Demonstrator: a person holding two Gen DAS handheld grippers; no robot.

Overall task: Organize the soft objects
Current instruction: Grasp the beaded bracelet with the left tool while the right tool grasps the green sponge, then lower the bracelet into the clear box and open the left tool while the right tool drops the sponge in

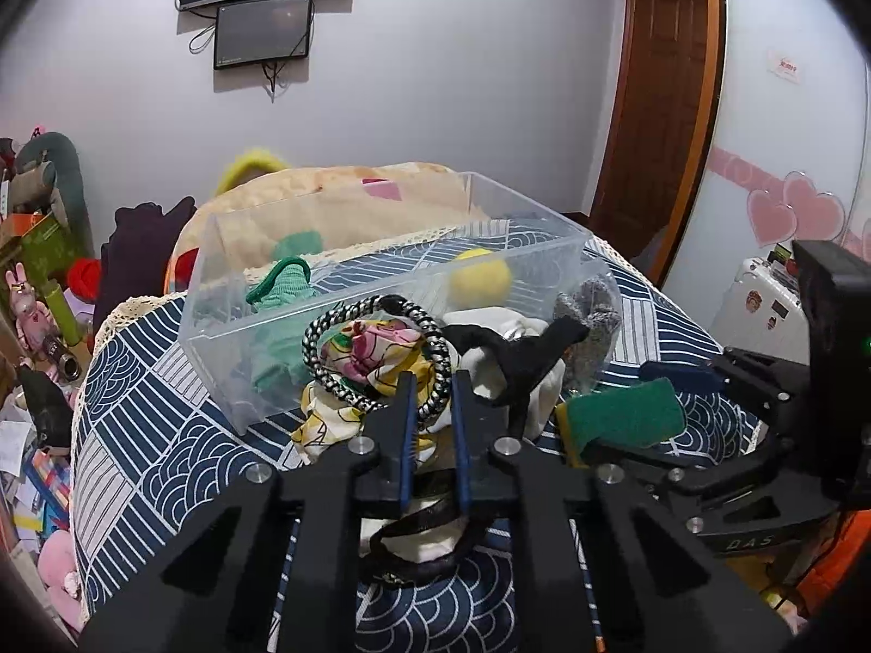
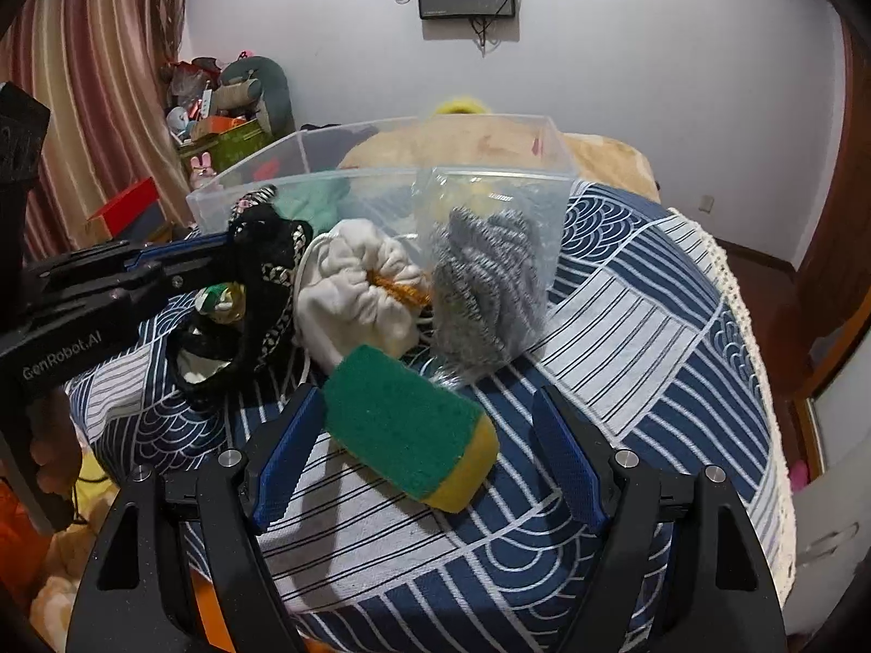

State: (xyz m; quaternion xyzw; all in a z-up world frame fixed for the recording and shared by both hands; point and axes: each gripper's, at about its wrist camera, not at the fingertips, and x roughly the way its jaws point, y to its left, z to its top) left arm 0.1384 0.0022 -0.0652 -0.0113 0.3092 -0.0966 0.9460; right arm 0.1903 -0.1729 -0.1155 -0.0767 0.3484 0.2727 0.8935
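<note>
My left gripper (image 1: 434, 381) is shut on a black-and-white braided cord (image 1: 348, 389) looped around a floral fabric bundle (image 1: 375, 351). Just behind them stands a clear plastic box (image 1: 218, 326) holding a green cloth (image 1: 283, 283) and a yellow ball (image 1: 479, 277). In the right wrist view, my right gripper (image 2: 427, 402) stands open with a green-and-yellow sponge (image 2: 408, 424) lying between its fingers. Past the sponge are a white drawstring pouch (image 2: 359, 288) and a clear bag of grey steel wool (image 2: 490, 283). The left gripper (image 2: 228, 250) reaches in from the left among black straps.
Everything rests on a blue-and-white patterned cloth (image 2: 626, 353) with a lace edge dropping off at the right. A beige blanket (image 1: 381, 185) lies behind the box. Toys and boxes (image 2: 228, 119) pile up at the back left by a curtain; a wooden door (image 1: 664, 109) is right.
</note>
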